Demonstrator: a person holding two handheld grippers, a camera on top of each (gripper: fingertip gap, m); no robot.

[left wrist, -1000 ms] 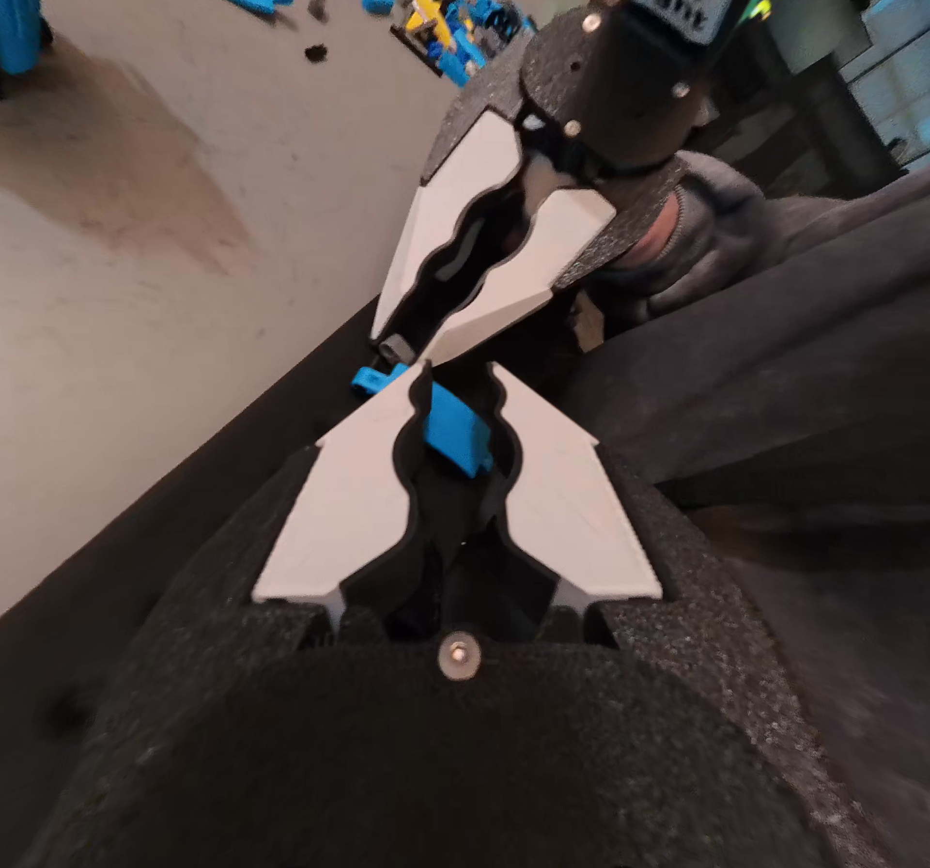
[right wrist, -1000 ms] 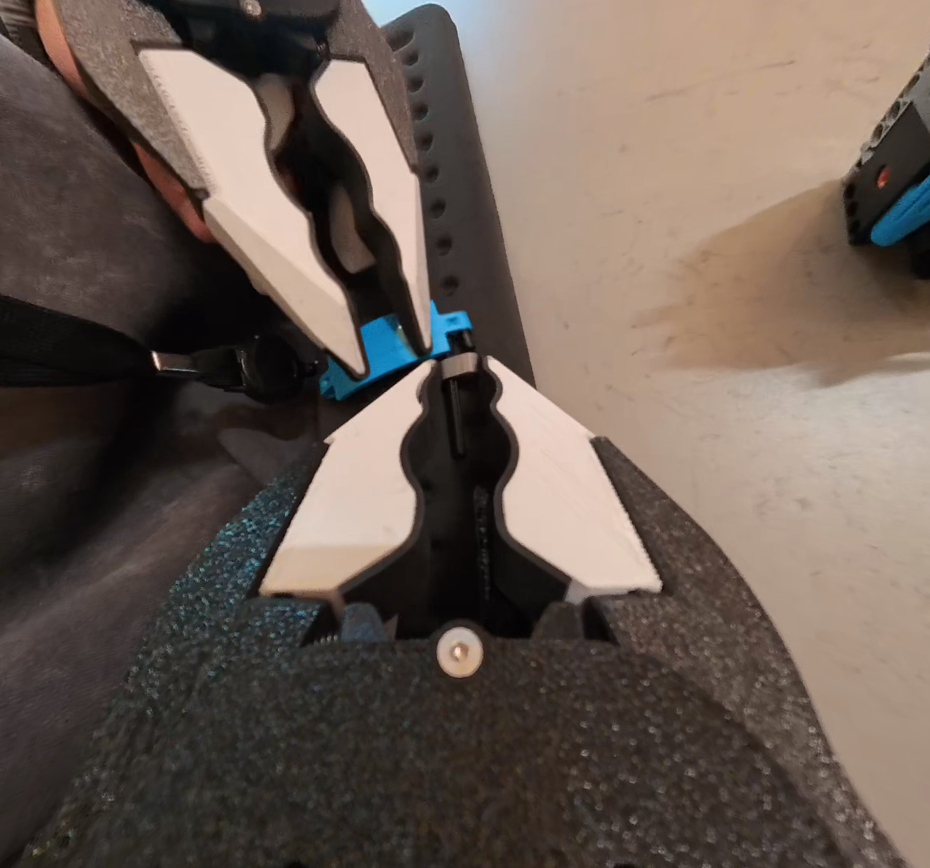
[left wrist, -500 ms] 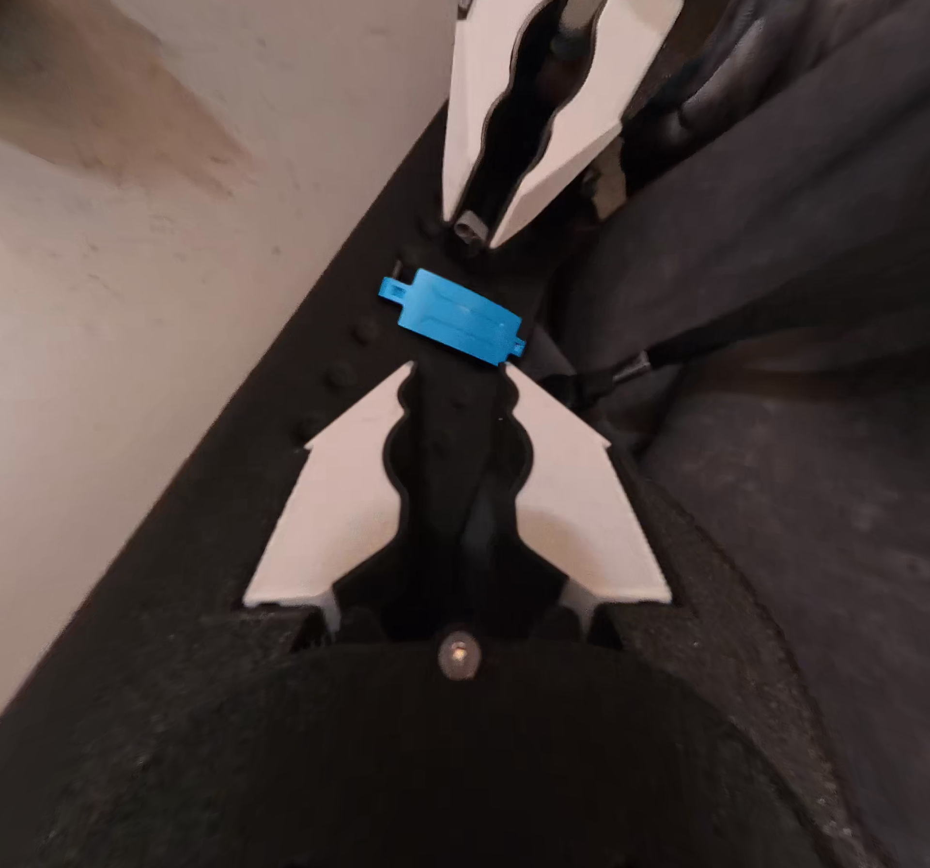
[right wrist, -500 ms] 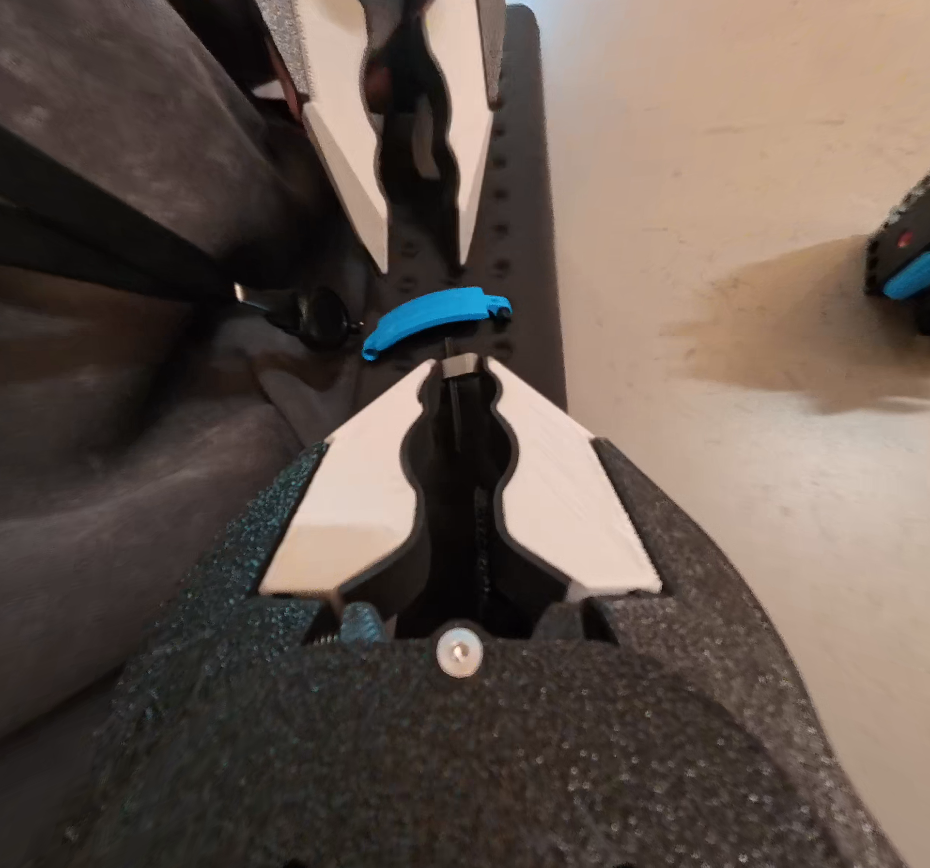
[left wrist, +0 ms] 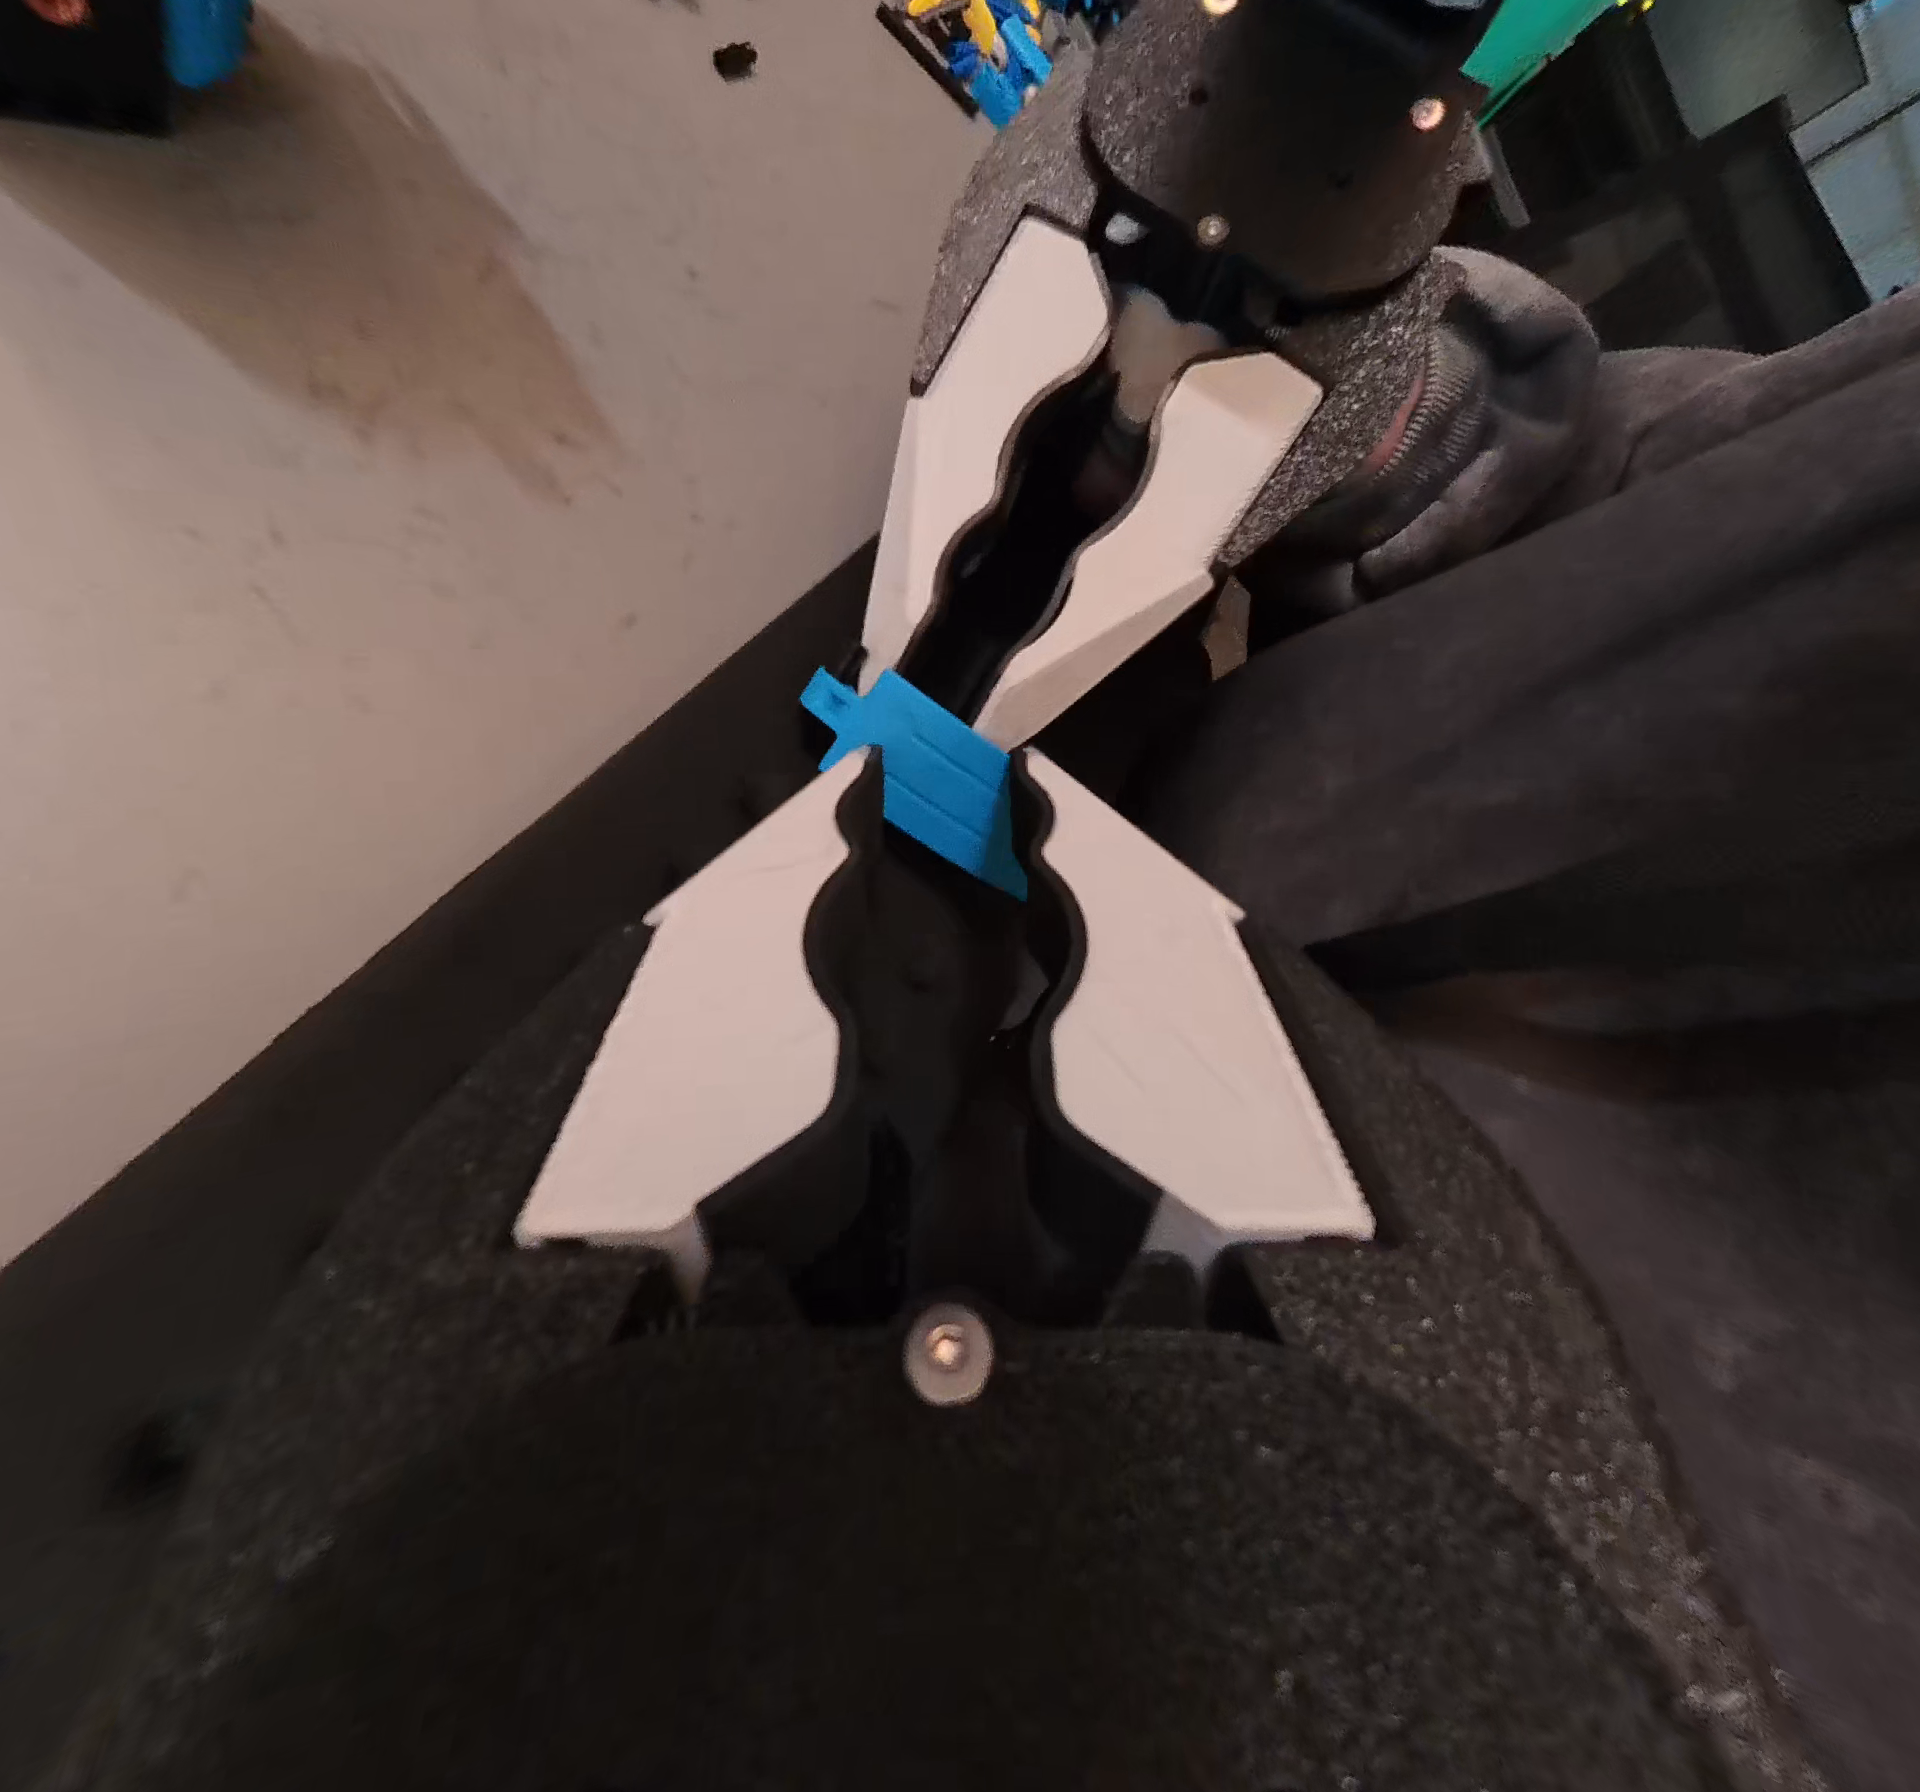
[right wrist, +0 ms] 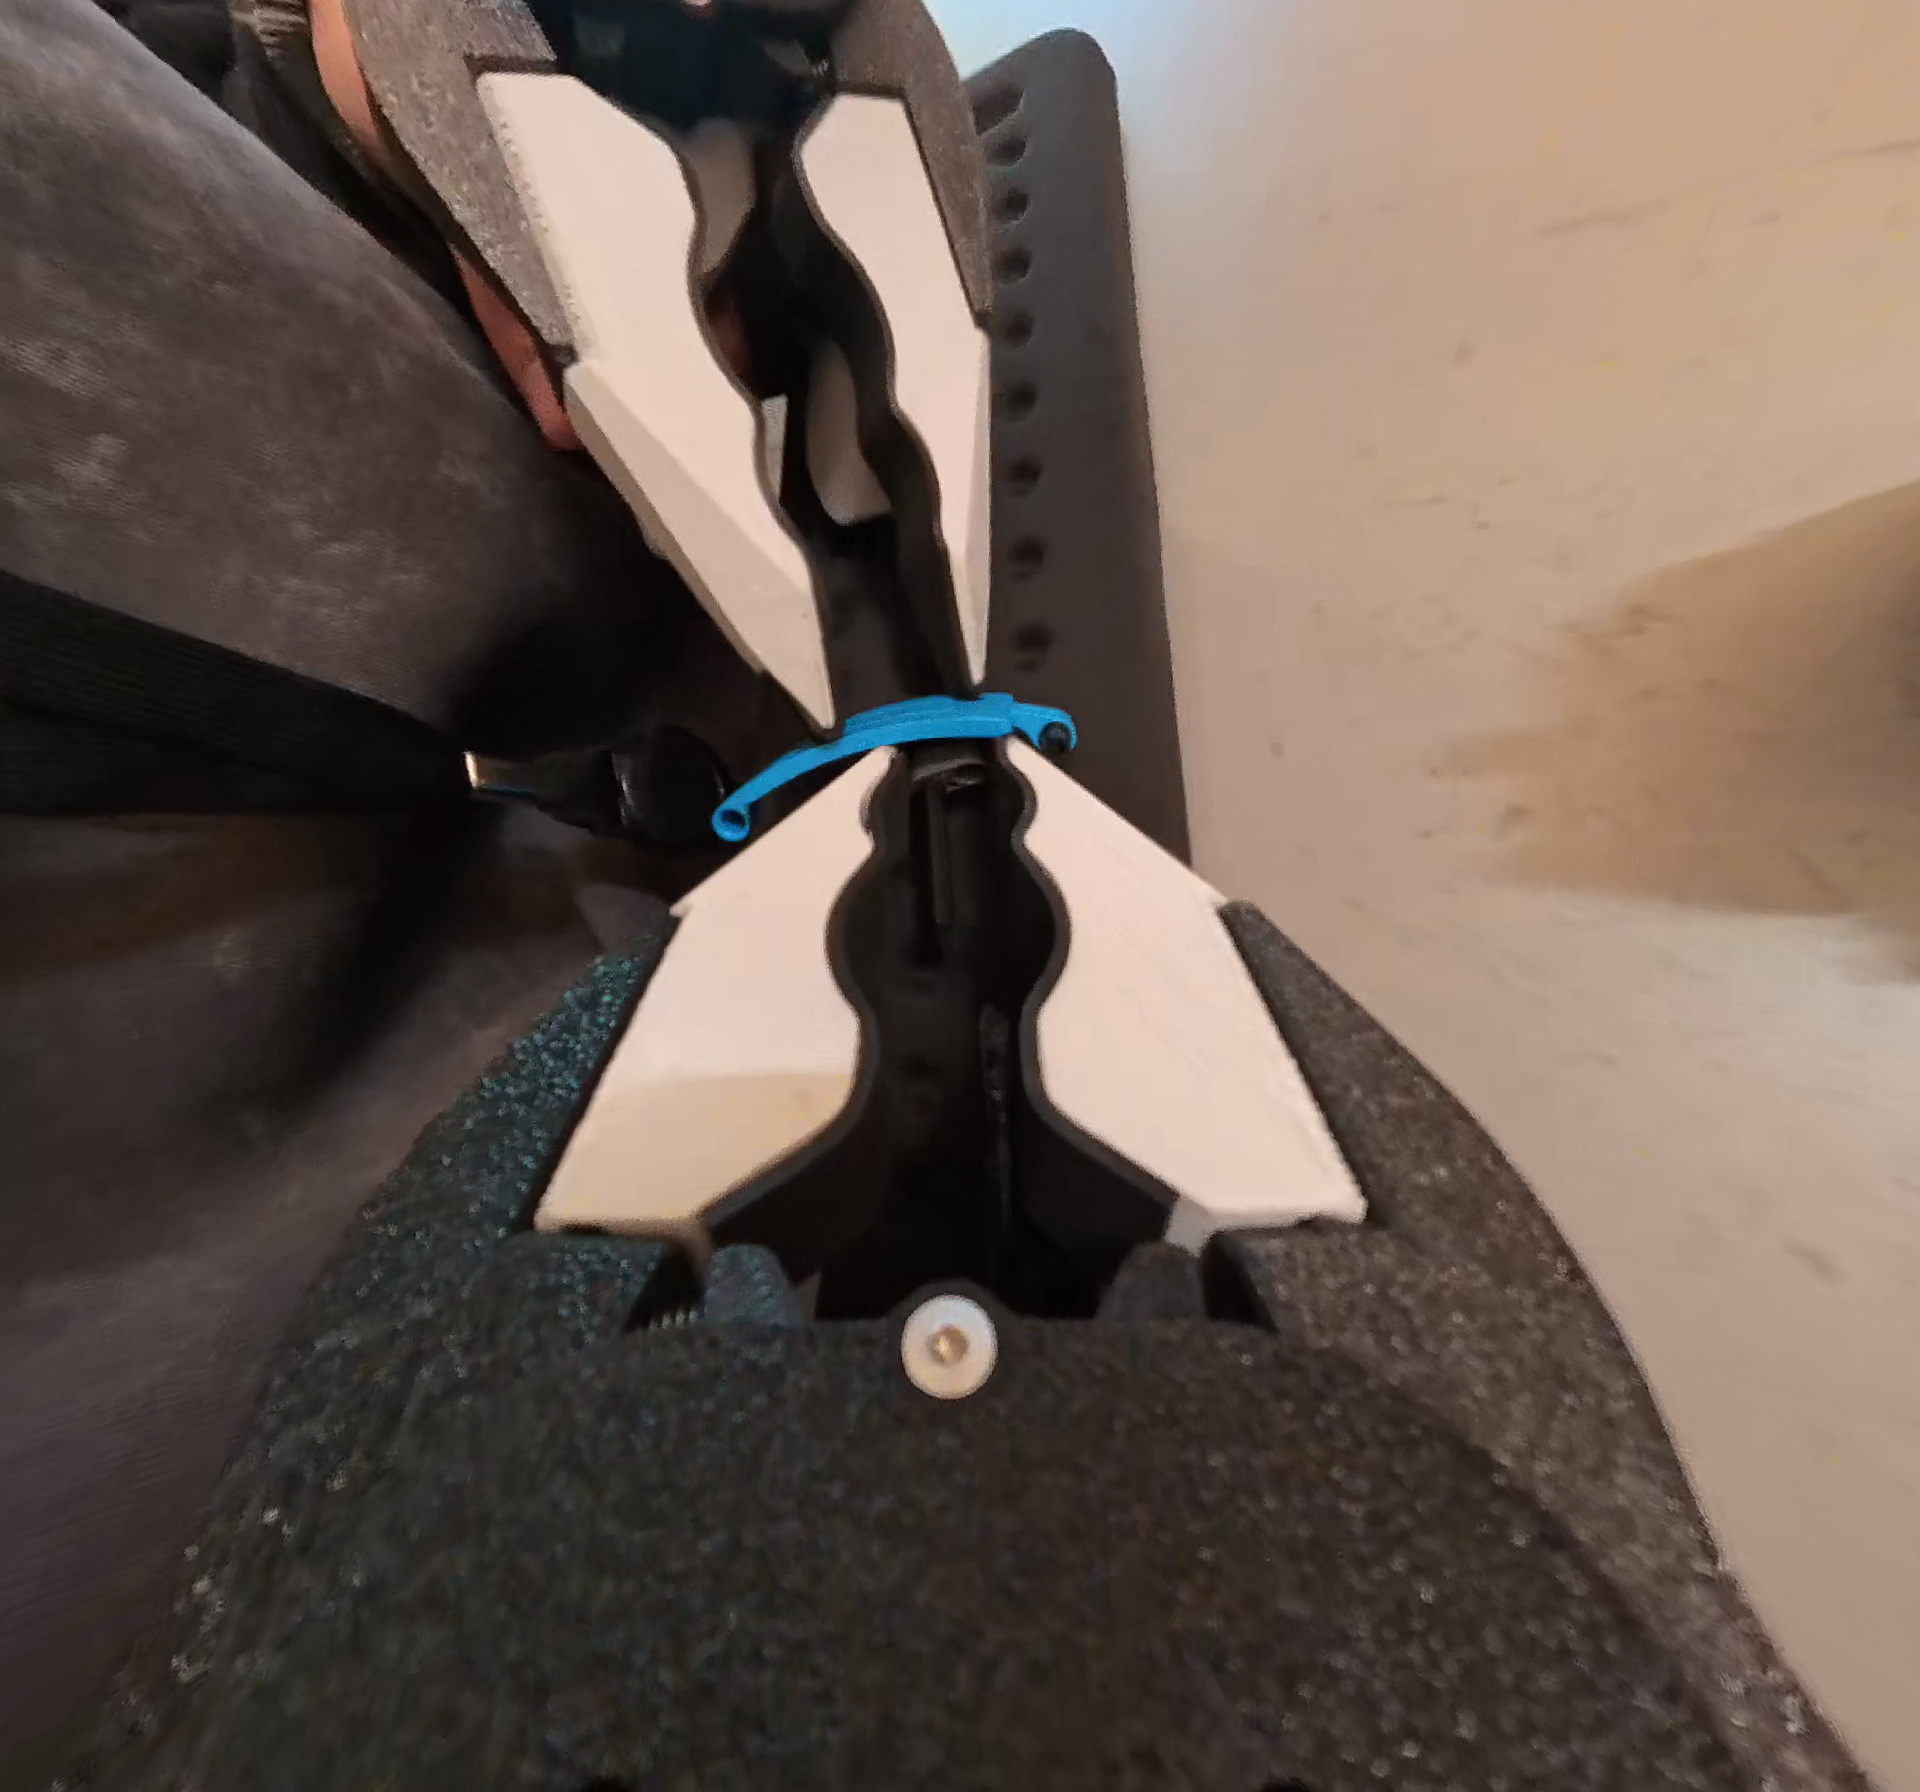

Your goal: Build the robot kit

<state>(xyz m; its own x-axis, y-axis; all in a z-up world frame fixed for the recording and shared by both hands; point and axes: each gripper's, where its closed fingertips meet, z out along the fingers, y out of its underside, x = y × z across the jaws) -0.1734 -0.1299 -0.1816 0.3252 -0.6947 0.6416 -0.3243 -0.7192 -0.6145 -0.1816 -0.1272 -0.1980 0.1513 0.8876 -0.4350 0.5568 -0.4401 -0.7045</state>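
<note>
1. Left gripper (left wrist: 951, 776): jaws narrow, tips on the blue piece (left wrist: 940, 797). Can't tell if it is pinched or only touched.
2. Right gripper (right wrist: 951, 760): jaws narrow, holding a small dark pin (right wrist: 954, 774) at the tips.
3. Grippers face tip to tip. The piece lies between them, long axis crosswise to both, touching both sets of tips.
4. All of this sits over the black holed strip (right wrist: 1049, 392) at the table (left wrist: 312, 599) edge.

Smooth matt blue plastic piece (left wrist: 940, 797); grainy black tongs (left wrist: 951, 766) with smooth white fingers (left wrist: 727, 1036).
</note>
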